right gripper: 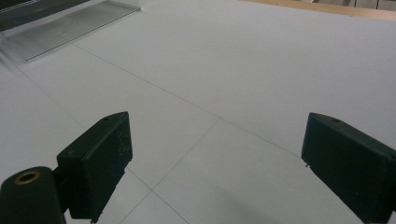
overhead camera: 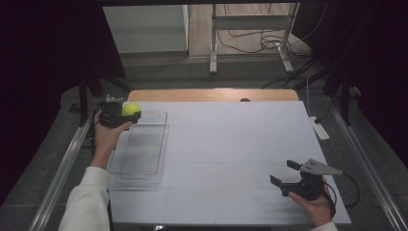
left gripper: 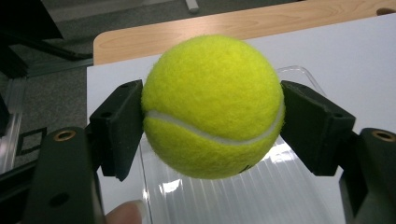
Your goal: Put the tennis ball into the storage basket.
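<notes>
While left gripper (overhead camera: 126, 115) fingers pinch one tennis ball (overhead camera: 130, 109) | one clear tray (overhead camera: 139, 149) | right gripper (overhead camera: 284, 174) fingers spread

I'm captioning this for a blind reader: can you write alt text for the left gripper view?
A yellow tennis ball is clamped between the left gripper's two black jaws, held above the far end of a clear ribbed plastic tray on a white table. A fingertip shows at the bottom edge.
</notes>
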Action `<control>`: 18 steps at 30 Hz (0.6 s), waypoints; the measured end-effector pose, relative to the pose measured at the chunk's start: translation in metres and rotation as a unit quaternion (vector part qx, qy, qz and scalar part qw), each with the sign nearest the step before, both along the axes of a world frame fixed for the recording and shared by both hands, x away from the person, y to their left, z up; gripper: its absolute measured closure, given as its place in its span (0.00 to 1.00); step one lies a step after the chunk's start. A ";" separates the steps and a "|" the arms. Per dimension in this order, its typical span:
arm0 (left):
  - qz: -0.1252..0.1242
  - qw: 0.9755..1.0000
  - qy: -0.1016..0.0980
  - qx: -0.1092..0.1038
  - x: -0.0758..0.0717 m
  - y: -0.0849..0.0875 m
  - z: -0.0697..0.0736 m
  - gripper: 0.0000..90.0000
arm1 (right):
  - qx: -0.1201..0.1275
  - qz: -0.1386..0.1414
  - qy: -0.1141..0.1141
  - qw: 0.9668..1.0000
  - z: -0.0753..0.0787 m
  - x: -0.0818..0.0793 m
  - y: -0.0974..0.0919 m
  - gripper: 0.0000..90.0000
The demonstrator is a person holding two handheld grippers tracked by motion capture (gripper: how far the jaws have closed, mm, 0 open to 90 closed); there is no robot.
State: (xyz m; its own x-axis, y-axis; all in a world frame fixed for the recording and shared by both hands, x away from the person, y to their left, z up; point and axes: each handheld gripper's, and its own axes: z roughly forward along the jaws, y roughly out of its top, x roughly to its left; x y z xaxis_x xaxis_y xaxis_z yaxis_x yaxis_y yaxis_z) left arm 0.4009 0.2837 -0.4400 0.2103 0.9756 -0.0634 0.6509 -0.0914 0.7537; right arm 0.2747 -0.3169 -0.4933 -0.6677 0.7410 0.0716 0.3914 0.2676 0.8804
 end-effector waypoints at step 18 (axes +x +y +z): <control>0.004 1.000 0.024 0.015 0.010 0.000 -0.012 0.30 | 0.001 0.000 0.001 1.000 -0.001 0.000 0.000 0.10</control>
